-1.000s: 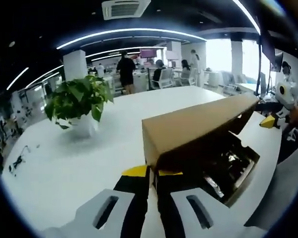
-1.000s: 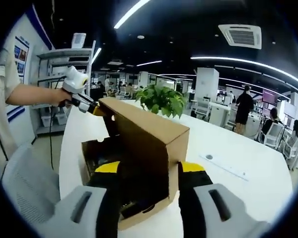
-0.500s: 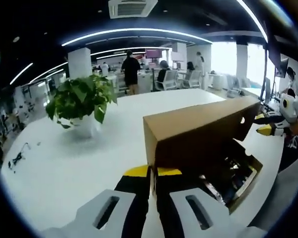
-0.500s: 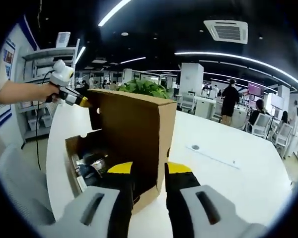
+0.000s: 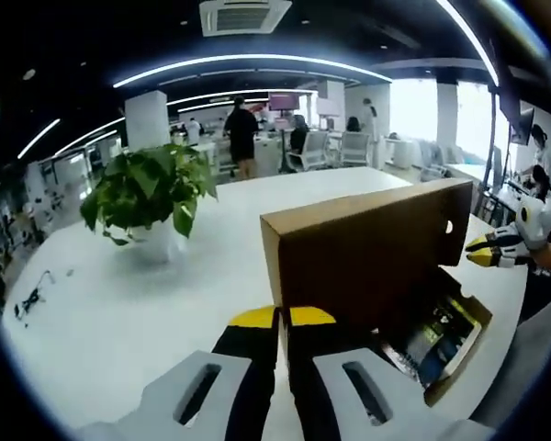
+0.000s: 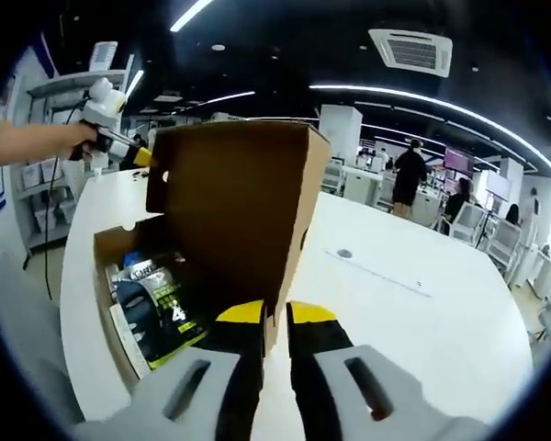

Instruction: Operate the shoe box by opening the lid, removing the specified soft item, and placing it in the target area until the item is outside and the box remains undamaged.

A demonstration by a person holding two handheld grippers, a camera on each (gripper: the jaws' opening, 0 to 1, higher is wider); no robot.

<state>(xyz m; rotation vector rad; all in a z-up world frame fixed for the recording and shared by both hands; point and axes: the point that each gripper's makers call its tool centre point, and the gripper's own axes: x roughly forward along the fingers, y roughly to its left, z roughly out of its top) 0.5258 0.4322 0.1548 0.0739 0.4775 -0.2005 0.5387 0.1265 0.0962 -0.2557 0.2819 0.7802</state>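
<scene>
We clamp both the left gripper (image 5: 283, 319) and right gripper (image 6: 275, 314) jaws on the raised shoe box lid (image 6: 234, 197); the open box (image 6: 110, 257) rests on the white surface (image 5: 119, 303).

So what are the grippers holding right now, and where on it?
Both hold the shoe box lid: right gripper and left gripper each pinch a corner at opposite ends.

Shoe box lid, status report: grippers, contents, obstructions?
Left gripper and right gripper each shut on the lid. Lid raised near upright, shoe box open. Dark packaged item inside, not out. Potted plant stands apart.
</scene>
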